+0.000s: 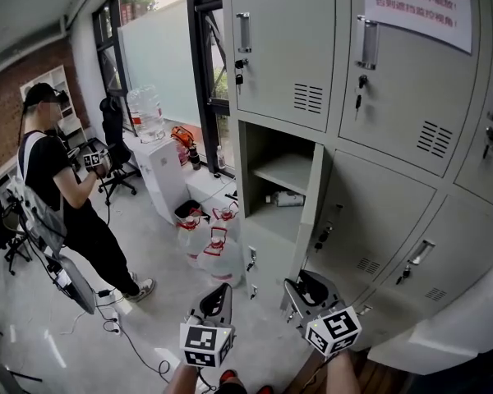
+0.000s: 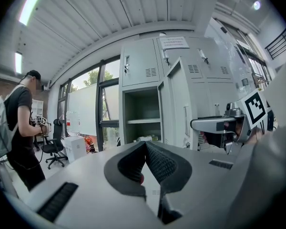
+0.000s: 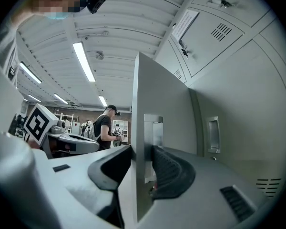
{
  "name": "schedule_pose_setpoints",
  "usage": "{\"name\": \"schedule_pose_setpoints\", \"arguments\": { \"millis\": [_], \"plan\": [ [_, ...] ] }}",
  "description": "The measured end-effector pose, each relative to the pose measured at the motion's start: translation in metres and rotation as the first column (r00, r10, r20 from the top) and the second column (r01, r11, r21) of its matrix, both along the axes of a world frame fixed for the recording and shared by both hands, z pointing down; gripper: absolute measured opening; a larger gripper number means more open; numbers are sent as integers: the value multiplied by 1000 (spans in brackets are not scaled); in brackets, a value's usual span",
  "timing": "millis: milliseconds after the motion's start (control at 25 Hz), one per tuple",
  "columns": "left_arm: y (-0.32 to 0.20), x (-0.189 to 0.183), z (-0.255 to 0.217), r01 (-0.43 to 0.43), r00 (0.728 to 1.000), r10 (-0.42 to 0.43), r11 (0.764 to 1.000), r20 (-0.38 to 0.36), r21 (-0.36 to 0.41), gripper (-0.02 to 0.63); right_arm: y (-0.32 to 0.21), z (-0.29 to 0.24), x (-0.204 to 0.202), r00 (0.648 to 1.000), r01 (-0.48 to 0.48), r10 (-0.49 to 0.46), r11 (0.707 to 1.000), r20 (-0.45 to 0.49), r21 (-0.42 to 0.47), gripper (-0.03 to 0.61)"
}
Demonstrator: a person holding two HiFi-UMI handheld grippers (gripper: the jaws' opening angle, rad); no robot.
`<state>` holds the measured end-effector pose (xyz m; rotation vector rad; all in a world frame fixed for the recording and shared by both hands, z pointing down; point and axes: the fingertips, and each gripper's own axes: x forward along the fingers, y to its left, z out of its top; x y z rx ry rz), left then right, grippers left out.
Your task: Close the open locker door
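The grey locker door [image 1: 312, 208] stands open, edge-on to me in the head view, beside its compartment [image 1: 283, 171], which has a shelf and a white item lying below it. My right gripper [image 1: 304, 284] is at the door's lower free edge. In the right gripper view, the door [image 3: 162, 104] passes between the jaws of the right gripper [image 3: 143, 156], and both pads touch it. My left gripper [image 1: 218, 296] hangs to the left of the door, apart from it. Its pads meet with nothing between them in the left gripper view [image 2: 145, 149], where the door [image 2: 181, 104] shows ahead.
A person [image 1: 66, 195] in black stands at the left with another gripper. Water jugs [image 1: 209, 249] sit on the floor by the locker's base, next to a white cabinet [image 1: 168, 175]. Cables [image 1: 123, 327] lie on the floor. Closed lockers [image 1: 386, 64] surround the open one.
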<state>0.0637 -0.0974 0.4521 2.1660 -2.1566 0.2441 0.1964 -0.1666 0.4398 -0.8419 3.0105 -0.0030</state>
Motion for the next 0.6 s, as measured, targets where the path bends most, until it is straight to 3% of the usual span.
{"name": "schedule_pose_setpoints", "arguments": {
  "millis": [600],
  "plan": [
    [-5, -40, -5, 30, 1000, -30, 999, -6, 13, 21, 1, -1, -48, 999, 21, -21, 1000, -34, 17, 133]
  ]
}}
